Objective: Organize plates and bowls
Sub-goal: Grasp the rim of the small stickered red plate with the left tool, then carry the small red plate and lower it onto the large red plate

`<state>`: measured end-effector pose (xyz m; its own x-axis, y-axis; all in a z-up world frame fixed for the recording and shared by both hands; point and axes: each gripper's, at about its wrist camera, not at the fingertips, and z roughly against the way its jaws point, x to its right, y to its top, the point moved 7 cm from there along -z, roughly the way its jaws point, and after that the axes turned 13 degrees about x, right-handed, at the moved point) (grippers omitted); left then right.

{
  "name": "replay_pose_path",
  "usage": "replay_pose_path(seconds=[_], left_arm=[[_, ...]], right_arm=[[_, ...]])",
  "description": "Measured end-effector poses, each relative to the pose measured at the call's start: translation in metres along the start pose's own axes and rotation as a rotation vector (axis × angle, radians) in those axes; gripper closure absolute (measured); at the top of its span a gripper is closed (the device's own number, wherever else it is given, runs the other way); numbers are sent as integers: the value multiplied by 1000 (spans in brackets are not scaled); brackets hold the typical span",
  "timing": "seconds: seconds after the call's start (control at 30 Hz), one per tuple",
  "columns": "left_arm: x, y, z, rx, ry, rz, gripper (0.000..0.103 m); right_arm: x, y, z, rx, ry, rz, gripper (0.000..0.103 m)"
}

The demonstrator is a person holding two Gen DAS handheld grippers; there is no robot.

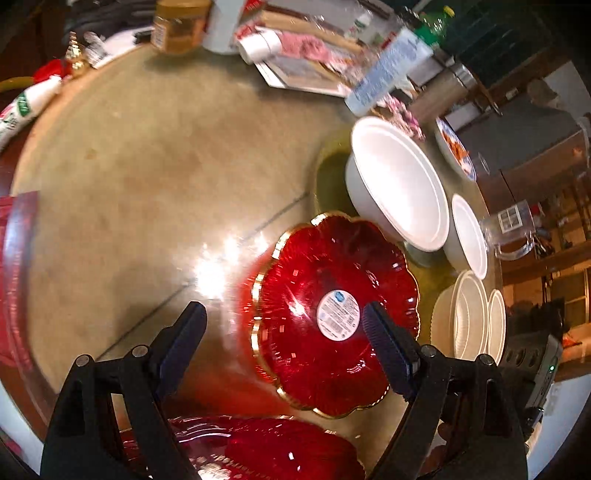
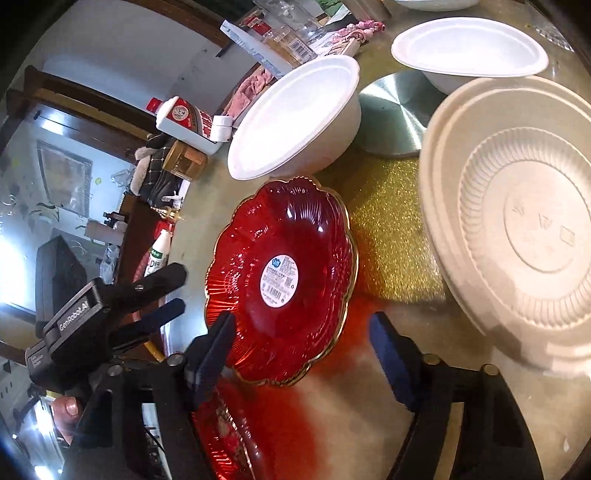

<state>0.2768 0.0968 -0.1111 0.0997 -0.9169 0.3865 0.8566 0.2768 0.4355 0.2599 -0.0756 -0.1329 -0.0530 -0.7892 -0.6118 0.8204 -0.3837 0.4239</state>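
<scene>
On the round worktop [image 1: 140, 155] two red scalloped plates show: one red plate with a gold rim [image 2: 280, 280] lies flat with a round white label [image 2: 279, 281] at its middle; a second red plate [image 1: 280, 450] lies nearer, at the bottom edge of both views, partly hidden by the tongs. White bowls number three in the left wrist view: a large white bowl [image 1: 399, 184] just behind the labelled plate, a smaller white bowl [image 1: 469, 236] beside it, and a far bowl with orange food [image 1: 454, 147]. Cream ribbed dishes [image 2: 517, 221] lie nested at the right; two rims can be told apart, more I cannot tell. A gold glitter mat [image 2: 388, 236] lies under the plate's far edge and the cream dishes; a round metal disc [image 2: 391, 114] lies between the two nearer white bowls.

The left tongs [image 1: 284, 325] are spread wide and empty, hanging above the labelled plate's near side; the right tongs [image 2: 303, 332] stand about half apart, pads clear of the plate's near rim, holding nothing.

Clutter crowds the far edge: a clear glass mug [image 1: 513, 229], a jar of amber stuff [image 1: 177, 26], a white and red bottle [image 2: 188, 122], papers and boxes.
</scene>
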Motion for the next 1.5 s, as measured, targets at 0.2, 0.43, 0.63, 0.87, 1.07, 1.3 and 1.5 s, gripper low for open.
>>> replay_pose_path(seconds=[0.2, 0.43, 0.63, 0.87, 1.07, 1.3, 1.5], left_arm=[[7, -11, -21, -70, 8, -46, 49], [1, -15, -18, -45, 143, -137, 88], [4, -16, 9, 27, 159, -172, 89], [14, -12, 36, 105, 160, -181, 89], [24, -13, 53, 162, 146, -194, 89], [25, -26, 90, 254, 135, -210, 89], [12, -50, 118, 342, 175, -189, 89]], right_arm=[[3, 0, -12, -17, -39, 24, 74], [8, 1, -11, -9, -82, 53, 93], [0, 4, 4, 42, -69, 84, 92], [-16, 7, 28, 109, -42, 115, 92], [-25, 7, 49, 158, -38, 147, 92], [-41, -6, 72, 196, -12, 202, 92], [-58, -35, 88, 197, 23, 278, 92]])
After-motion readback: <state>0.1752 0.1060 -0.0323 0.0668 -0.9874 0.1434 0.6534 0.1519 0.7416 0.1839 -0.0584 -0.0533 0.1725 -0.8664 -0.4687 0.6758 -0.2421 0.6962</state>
